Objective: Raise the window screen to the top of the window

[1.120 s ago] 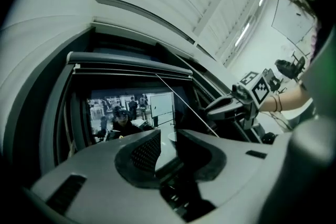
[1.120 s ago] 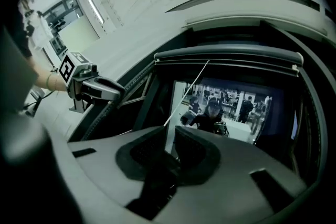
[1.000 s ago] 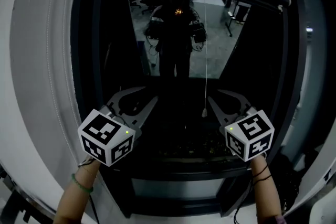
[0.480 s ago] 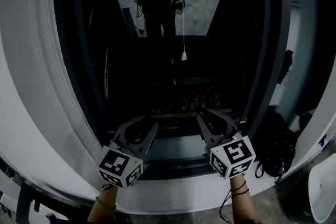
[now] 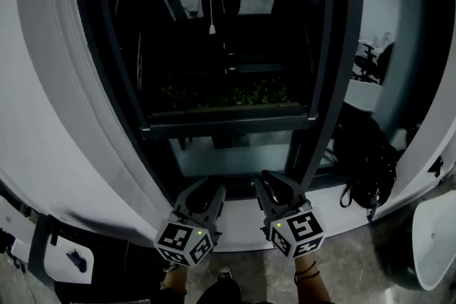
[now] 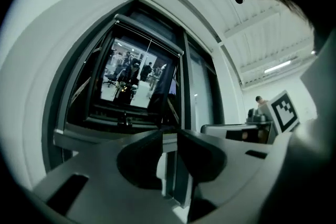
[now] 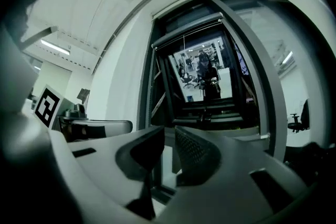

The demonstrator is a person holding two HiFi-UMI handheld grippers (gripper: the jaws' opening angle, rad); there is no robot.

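Observation:
The dark window (image 5: pixel 228 123) fills the middle of the head view, and a thin pull cord ends in a small white knob (image 5: pixel 211 29) near its top. In the right gripper view the screen's bar (image 7: pixel 186 30) sits at the top of the window opening; it also shows in the left gripper view as the bar (image 6: pixel 149 35). My left gripper (image 5: pixel 208 190) and right gripper (image 5: pixel 273 185) hang side by side below the window sill, well under the cord. Both are shut with nothing between their jaws, the left gripper (image 6: pixel 170 134) and the right gripper (image 7: pixel 169 129) alike.
A white curved wall (image 5: pixel 43 82) borders the window on the left. A black bag (image 5: pixel 370 174) lies on the floor at the right, with a white object (image 5: pixel 434 245) beyond it. A person's shoe (image 5: pixel 223 273) shows between the two marker cubes.
Both grippers have dropped from mid-window height to below the sill, closer together. The view has tilted down, so the window's top and the screen bar have left the head view.

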